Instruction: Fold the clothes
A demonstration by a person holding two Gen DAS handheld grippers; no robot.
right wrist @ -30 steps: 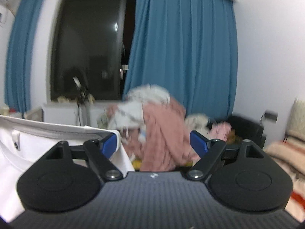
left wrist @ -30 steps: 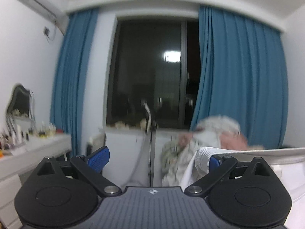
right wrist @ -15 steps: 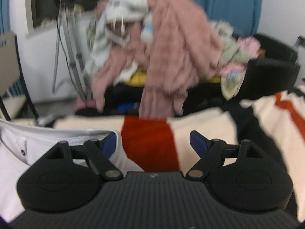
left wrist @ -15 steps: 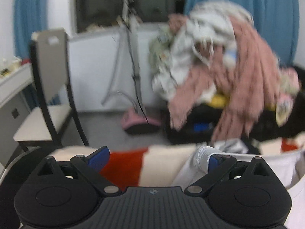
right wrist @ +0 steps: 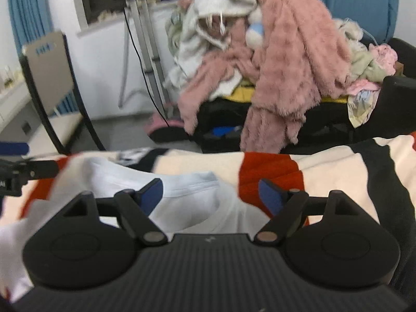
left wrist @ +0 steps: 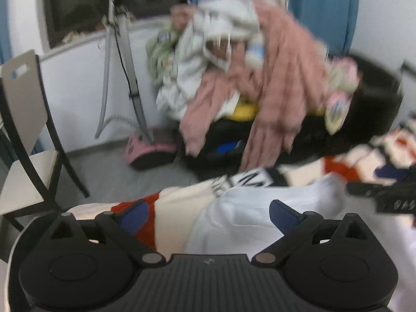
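Left wrist view: the left gripper (left wrist: 208, 214) has its jaws spread wide, nothing between them. The white shirt (left wrist: 260, 208) lies low in the frame, centre to right, on a striped blanket (left wrist: 179, 208). It's blurry, so I can't tell if a pad touches the cloth. A pile of clothes (left wrist: 260, 65) fills the upper middle.

Right wrist view: the right gripper (right wrist: 210, 195) is also wide apart, with the shirt's collar (right wrist: 192, 182) between the blue pads, lower centre. A chair (right wrist: 49, 78) stands at the left.
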